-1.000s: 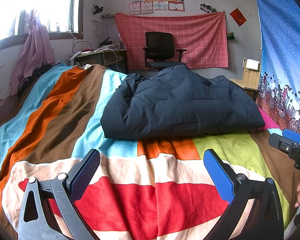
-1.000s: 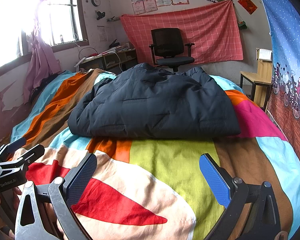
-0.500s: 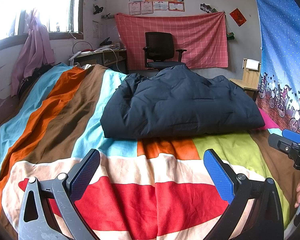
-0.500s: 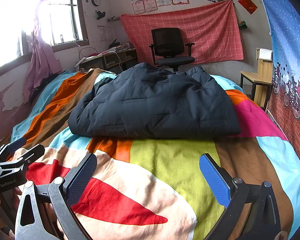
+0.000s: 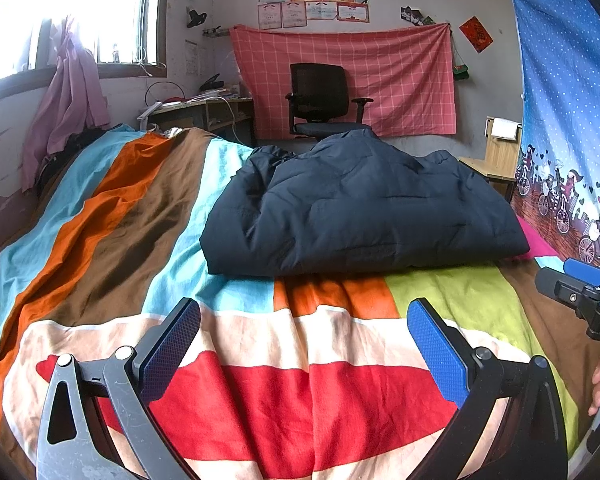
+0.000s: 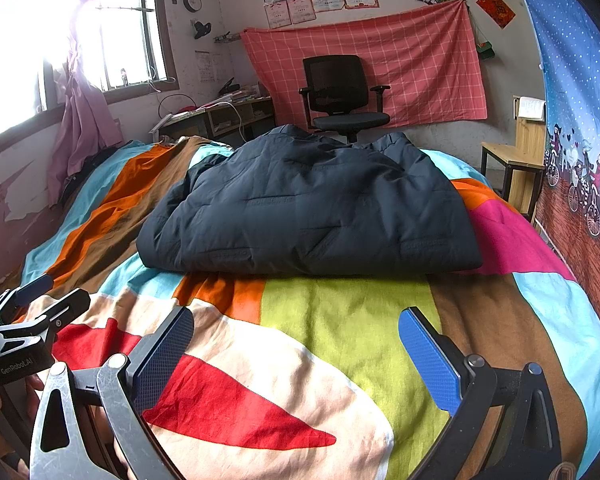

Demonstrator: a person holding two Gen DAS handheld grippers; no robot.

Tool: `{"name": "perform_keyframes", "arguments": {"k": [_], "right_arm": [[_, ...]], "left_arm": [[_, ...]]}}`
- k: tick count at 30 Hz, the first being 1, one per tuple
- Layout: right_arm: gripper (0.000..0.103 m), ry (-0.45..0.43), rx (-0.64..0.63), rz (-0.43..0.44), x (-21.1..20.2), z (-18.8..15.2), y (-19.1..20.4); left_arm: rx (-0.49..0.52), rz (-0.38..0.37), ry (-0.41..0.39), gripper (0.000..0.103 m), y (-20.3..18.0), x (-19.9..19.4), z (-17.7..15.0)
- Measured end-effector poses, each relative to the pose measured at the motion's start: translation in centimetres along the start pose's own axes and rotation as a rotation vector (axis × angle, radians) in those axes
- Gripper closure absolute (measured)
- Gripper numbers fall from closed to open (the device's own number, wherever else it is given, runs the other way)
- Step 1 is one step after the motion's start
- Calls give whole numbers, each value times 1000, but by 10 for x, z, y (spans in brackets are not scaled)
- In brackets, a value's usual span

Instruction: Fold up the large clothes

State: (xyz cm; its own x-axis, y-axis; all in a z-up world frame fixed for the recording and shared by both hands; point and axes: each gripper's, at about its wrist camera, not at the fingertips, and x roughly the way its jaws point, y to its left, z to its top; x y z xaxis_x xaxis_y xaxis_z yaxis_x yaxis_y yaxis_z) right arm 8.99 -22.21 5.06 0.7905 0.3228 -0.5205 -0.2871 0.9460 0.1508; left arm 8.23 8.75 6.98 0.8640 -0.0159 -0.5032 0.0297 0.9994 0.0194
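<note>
A dark navy padded jacket [image 5: 360, 208] lies bundled on the bed [image 5: 100, 216], across the striped and patchwork bedcover, its long axis running left to right as both wrist cameras see it. It sits straight ahead of both tools, well apart from them, with bare cover between. The left hand-held gripper [image 5: 304, 344] hovers low over the red and cream patch with its blue pads spread wide and nothing between them; the right hand-held gripper [image 6: 296, 348] hovers over the green and cream patch, its jaws likewise wide apart and empty. Each tool shows at the edge of the other's view, so they ride side by side. The jacket's near edge [image 6: 308, 268] is a thick rounded fold facing the tools; the left one faces its left half, the right one its right half, and neither looks clearly nearer. The jacket looks already doubled over, though from this low angle I cannot tell how many layers it has or where the sleeves lie. No containers are in play; a black office chair [image 5: 320, 100] stands beyond the bed.
</note>
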Motion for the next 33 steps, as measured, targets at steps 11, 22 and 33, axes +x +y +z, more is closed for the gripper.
{"name": "perform_keyframes", "arguments": {"k": [11,22,33], "right_arm": [[0,1,1,0,0,0,1],[0,1,1,-1,1,0,1],[0,2,2,-1,0,-1,1]], "left_arm": [[1,0,-3,2,1,0,0],[-1,-1,0,2,0,0,-1],[-90,12,51,2,5,3,-5]]}}
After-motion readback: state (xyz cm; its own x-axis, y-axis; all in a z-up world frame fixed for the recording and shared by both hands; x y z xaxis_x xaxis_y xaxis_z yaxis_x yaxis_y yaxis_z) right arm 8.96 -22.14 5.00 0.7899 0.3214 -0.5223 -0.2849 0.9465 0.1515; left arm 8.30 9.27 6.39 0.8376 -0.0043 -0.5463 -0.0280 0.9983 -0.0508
